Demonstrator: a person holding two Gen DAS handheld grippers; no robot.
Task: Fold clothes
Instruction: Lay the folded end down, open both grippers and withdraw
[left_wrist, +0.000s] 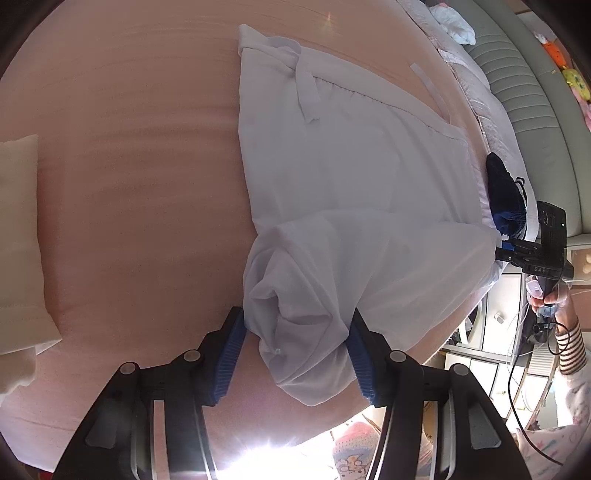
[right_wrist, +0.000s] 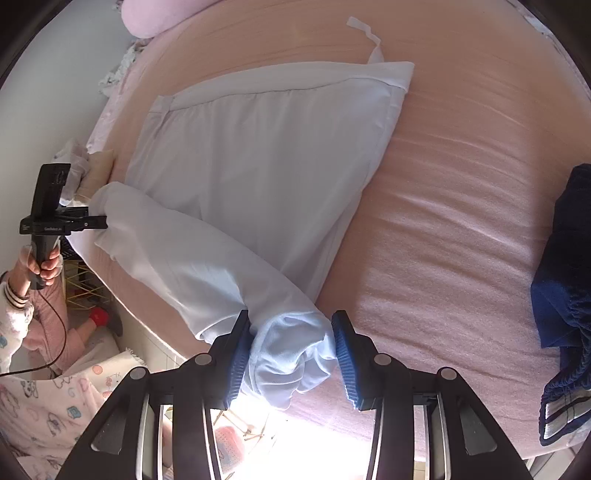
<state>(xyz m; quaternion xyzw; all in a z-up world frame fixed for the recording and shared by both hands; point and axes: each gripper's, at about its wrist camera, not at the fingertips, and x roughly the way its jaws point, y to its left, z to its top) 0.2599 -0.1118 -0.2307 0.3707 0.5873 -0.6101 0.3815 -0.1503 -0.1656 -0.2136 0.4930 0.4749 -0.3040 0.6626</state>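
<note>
The pale blue thin-fabric trousers (left_wrist: 343, 162) lie mid-frame on the pink bedsheet (left_wrist: 129, 155); the left gripper (left_wrist: 295, 350) and right gripper (right_wrist: 291, 350) each clamp a bunched hem, and uneven pulling could slip one and skew the fold

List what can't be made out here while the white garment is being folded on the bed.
- White garment: its gathered end is bunched inside the left claw, so the hem is hidden in the left wrist view.
- Dark blue garment: cut off by the right edge of the right wrist view.
- Floor below the bed: washed out by glare at the bottom of both views.
</note>
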